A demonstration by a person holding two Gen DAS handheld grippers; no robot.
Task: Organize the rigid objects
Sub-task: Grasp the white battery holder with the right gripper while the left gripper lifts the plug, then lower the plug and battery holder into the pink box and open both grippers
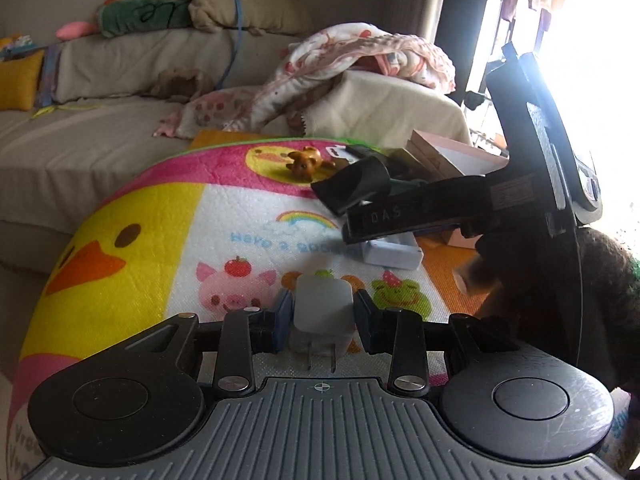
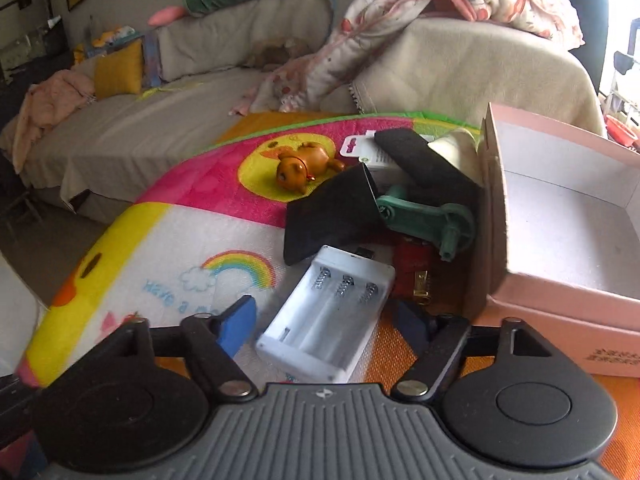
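My left gripper [image 1: 322, 316] is shut on a white plug adapter [image 1: 322, 312], held above the colourful mat with its prongs toward the camera. My right gripper [image 2: 326, 320] is open, its blue pads on either side of a white battery holder [image 2: 326, 318] lying on the mat; the holder also shows in the left wrist view [image 1: 394, 254] under the right gripper's body. A pink cardboard box [image 2: 560, 216] stands open at the right.
Beyond the holder lie a black curved piece [image 2: 328, 216], a green plastic part [image 2: 424, 220], a red item [image 2: 414, 258], an orange toy figure [image 2: 306, 166] and a white packet [image 2: 360, 146]. A sofa [image 2: 140, 140] with blankets stands behind the mat [image 2: 168, 248].
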